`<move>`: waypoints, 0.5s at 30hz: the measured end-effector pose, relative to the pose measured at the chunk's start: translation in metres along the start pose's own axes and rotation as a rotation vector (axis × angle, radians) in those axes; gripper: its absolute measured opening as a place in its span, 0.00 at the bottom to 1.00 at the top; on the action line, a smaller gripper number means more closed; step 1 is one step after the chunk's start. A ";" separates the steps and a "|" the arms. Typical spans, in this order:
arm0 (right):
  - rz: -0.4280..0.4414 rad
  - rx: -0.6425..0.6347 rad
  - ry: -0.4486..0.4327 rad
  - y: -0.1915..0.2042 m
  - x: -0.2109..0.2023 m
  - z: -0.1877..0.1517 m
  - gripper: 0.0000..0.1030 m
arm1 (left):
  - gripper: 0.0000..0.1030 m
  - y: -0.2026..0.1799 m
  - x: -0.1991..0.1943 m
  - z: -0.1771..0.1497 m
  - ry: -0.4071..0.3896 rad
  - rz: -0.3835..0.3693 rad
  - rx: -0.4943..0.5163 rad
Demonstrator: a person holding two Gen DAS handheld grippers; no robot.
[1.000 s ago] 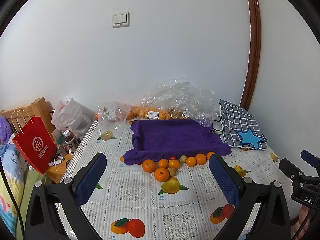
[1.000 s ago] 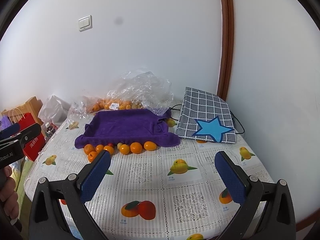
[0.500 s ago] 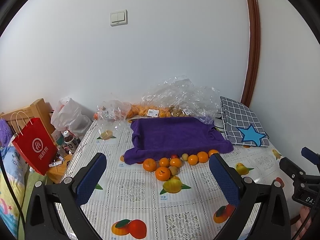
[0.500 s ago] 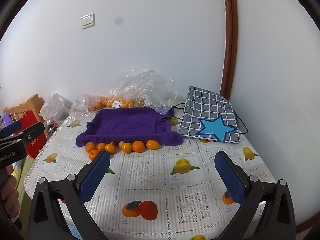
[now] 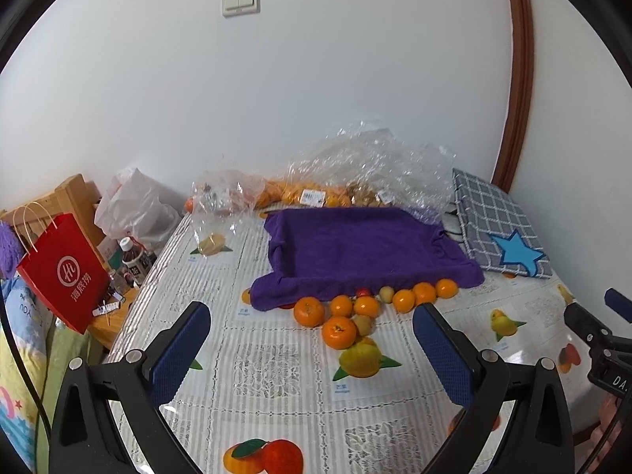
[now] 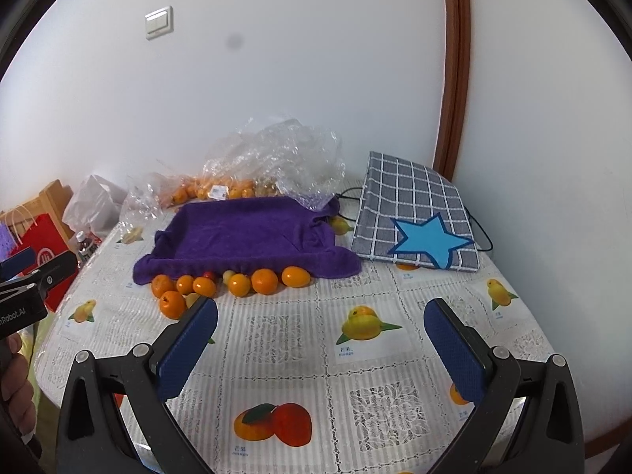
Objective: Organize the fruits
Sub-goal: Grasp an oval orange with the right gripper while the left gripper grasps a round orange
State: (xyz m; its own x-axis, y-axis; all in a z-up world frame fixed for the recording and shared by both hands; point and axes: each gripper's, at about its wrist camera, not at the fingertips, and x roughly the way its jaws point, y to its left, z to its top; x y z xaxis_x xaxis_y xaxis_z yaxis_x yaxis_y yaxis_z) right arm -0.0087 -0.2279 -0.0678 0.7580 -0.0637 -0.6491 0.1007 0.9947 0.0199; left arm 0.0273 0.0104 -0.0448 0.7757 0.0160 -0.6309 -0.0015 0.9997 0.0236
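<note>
Several oranges [image 5: 339,331] [image 6: 264,281] lie in a row with small yellowish fruits [image 5: 386,293] and a red one [image 5: 362,291] along the near edge of a purple towel-lined tray [image 5: 355,249] [image 6: 241,233] on the table [image 5: 276,363] [image 6: 284,347]. My left gripper [image 5: 312,339] is open and empty, above the table, short of the fruit. My right gripper [image 6: 322,335] is open and empty, to the right of the fruit row.
Clear plastic bags [image 5: 367,166] [image 6: 276,154] with more oranges sit behind the tray by the wall. A grey checked bag with a blue star [image 5: 501,229] [image 6: 414,221] lies at the right. A red paper bag [image 5: 63,272], bottles and a white bag stand left of the table.
Both grippers have drifted slightly forward and lower toward the table; the fruit and tray look a little closer. Nothing was grasped or moved.
</note>
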 end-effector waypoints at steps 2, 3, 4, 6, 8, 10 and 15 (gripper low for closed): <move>-0.013 -0.008 0.017 0.001 0.008 -0.001 1.00 | 1.00 0.004 0.011 -0.003 0.018 0.006 -0.002; -0.012 -0.019 0.025 0.002 0.014 -0.002 1.00 | 1.00 0.006 0.014 -0.003 0.025 0.008 -0.004; -0.012 -0.031 0.032 0.003 0.020 -0.002 1.00 | 1.00 0.008 0.021 -0.005 0.035 0.010 -0.007; -0.012 -0.045 0.046 0.004 0.031 -0.004 1.00 | 1.00 0.011 0.030 -0.008 0.047 0.016 -0.012; -0.007 -0.052 0.064 0.004 0.045 -0.007 1.00 | 1.00 0.015 0.042 -0.010 0.067 0.023 -0.019; 0.003 -0.053 0.085 0.004 0.058 -0.009 1.00 | 1.00 0.018 0.053 -0.013 0.086 0.027 -0.023; 0.059 -0.062 0.132 0.007 0.096 -0.020 0.95 | 1.00 0.023 0.082 -0.022 0.130 0.021 -0.016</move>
State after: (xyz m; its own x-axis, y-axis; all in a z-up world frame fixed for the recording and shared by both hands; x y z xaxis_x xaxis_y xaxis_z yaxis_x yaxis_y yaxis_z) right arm 0.0518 -0.2253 -0.1448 0.6699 0.0023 -0.7424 0.0156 0.9997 0.0172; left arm 0.0769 0.0347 -0.1135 0.6870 0.0379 -0.7257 -0.0279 0.9993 0.0257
